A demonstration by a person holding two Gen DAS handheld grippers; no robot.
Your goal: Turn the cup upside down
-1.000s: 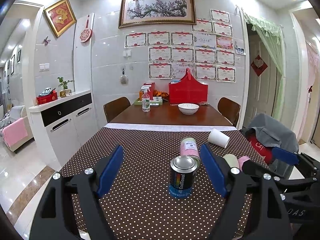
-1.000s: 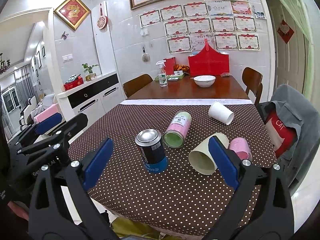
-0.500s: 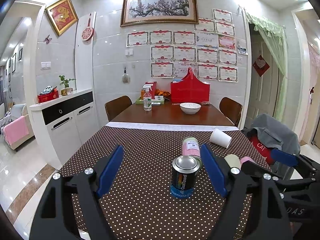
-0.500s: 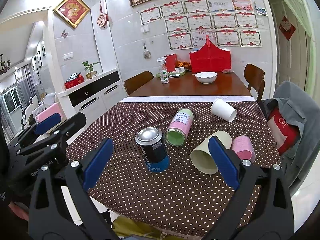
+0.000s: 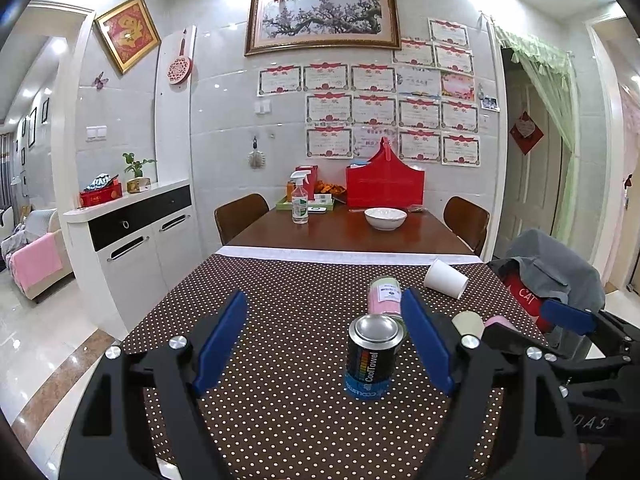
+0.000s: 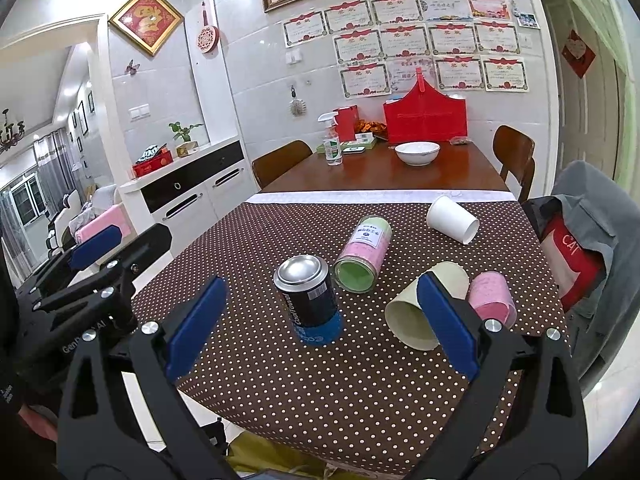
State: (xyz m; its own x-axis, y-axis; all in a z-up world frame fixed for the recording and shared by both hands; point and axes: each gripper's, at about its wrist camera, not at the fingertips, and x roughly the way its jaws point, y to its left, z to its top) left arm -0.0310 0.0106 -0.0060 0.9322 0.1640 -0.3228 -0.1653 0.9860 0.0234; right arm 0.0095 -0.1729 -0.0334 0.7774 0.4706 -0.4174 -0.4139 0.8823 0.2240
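Three paper cups lie on their sides on the dotted brown tablecloth: a cream cup [image 6: 420,312] with its mouth toward me, a pink cup [image 6: 490,298] beside it, and a white cup [image 6: 452,219] farther back. In the left wrist view I see the white cup [image 5: 445,279], and the cream cup [image 5: 467,324] and pink cup [image 5: 500,322] partly hidden. My right gripper [image 6: 322,340] is open and empty above the near table edge, its right finger overlapping the cream cup. My left gripper [image 5: 326,344] is open and empty.
A dark blue can [image 6: 310,300] stands upright between the fingers' lines of sight. A pink and green canister [image 6: 364,254] lies on its side behind it. A white bowl [image 6: 417,153], spray bottle [image 6: 332,142] and red bag [image 6: 425,114] sit at the far end. A chair with a grey jacket [image 6: 584,232] stands right.
Both grippers have risen slightly and drifted a little, so the table objects sit a bit lower in view. Nothing on the table has moved.
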